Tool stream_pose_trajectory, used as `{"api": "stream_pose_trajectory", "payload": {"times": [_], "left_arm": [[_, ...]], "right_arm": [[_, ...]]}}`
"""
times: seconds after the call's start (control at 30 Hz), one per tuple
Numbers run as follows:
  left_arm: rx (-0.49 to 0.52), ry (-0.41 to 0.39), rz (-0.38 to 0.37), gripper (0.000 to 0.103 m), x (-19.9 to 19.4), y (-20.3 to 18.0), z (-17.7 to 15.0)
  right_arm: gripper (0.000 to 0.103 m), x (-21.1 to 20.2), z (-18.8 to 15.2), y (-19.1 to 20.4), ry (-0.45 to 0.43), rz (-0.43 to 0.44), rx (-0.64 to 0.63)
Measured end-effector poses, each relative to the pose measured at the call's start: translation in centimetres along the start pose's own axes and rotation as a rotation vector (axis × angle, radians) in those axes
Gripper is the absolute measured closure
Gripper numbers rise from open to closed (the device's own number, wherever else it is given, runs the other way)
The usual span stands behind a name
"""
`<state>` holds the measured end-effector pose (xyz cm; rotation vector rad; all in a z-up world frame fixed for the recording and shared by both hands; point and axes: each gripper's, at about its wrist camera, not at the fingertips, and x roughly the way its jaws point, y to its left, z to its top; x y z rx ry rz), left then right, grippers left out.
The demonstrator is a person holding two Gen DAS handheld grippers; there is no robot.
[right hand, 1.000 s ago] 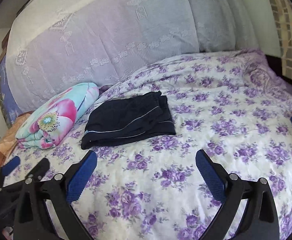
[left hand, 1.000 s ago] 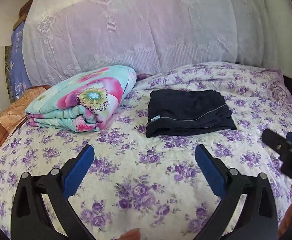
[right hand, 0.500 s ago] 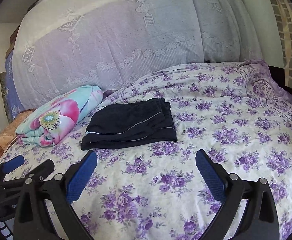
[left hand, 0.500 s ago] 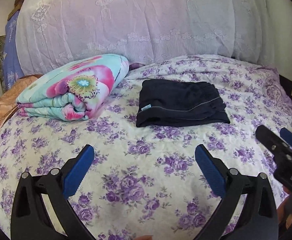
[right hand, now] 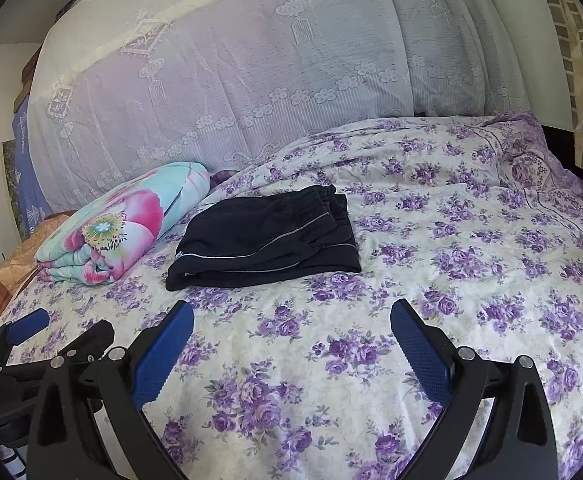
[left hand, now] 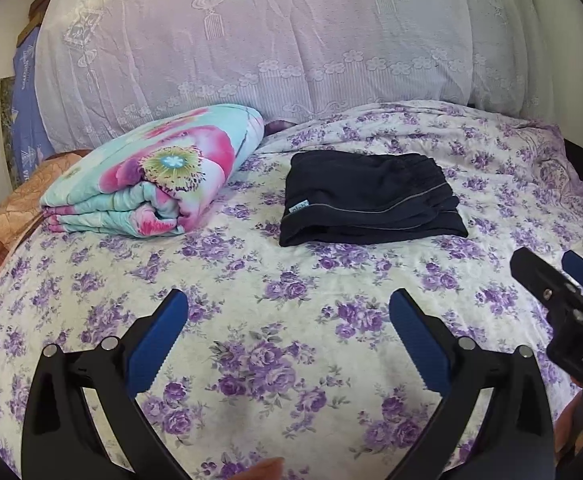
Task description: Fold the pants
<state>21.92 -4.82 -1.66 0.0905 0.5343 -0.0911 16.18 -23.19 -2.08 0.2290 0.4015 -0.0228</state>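
Folded navy pants (left hand: pixel 371 200) lie ahead on the bed (left hand: pixel 251 340), long axis crosswise, roughly equidistant from left gripper (left hand: pixel 287 332) and right gripper (right hand: pixel 291 340), fingers released, empty.

The left gripper (left hand: pixel 287 312) is a black plastic frame that forks into two curved arms, each ending in a flat blue pad (left hand: pixel 159 340) with a fine saw-toothed edge. Round silver screw heads sit at the arm joints, two on each side. The right gripper (right hand: pixel 291 316) is built the same way: black forked arms, silver screws, and blue pads (right hand: pixel 419 348) with a finely knurled face. In the left wrist view its black body carries white letters reading "DAS".
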Motion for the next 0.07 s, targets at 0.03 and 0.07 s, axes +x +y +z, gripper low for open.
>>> {"api": "stream_pose_trajectory", "payload": {"times": [0.03, 0.07], "left_arm": [[-0.005, 0.002, -0.003, 0.005, 0.05, 0.07, 0.02], [-0.01, 0.001, 0.001, 0.005, 0.08, 0.17, 0.03]], "right_arm": [[0.004, -0.01, 0.0, -0.01, 0.0, 0.0, -0.001], [0.004, -0.03, 0.0, 0.0, -0.001, 0.0, -0.001]]}}
